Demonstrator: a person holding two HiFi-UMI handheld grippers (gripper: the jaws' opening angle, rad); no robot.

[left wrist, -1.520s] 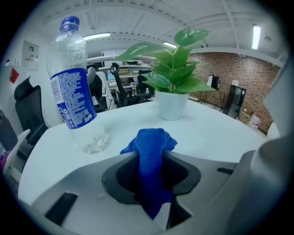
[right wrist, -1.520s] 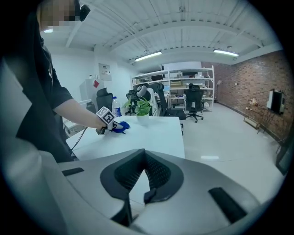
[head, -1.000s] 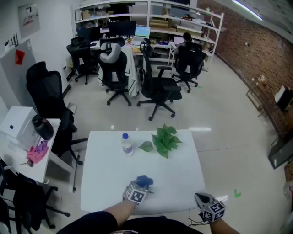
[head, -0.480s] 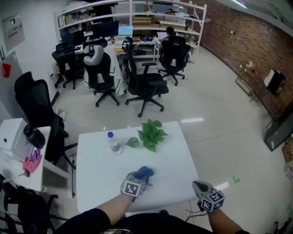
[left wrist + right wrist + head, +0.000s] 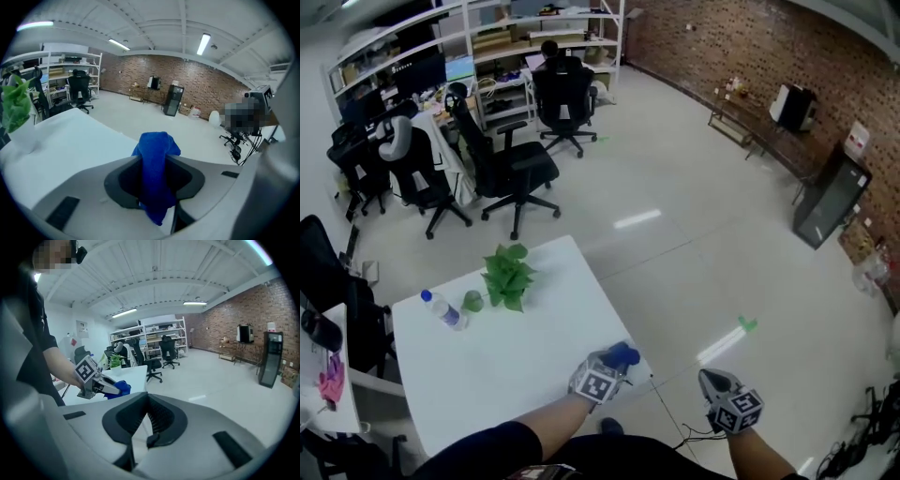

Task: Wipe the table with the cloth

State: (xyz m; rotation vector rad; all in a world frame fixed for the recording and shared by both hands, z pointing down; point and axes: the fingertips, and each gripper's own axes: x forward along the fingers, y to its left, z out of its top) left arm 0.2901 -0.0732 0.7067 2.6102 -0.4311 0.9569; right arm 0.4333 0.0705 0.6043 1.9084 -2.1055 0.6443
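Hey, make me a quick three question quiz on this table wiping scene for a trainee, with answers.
1. What do the left tongs clamp?
2. True or false: the right tongs hover over the white square table.
3. The leafy green plant stands: A at the table's far side; B at its near edge; C on the floor.
Key: 1 a crumpled blue cloth; 2 false, they are beside it, jaws together; 3 A.

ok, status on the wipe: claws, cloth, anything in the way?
Left claw shut on blue cloth, at table, near right corner. Right claw shut, empty, off the table. Bottle, plant at far end, clear.
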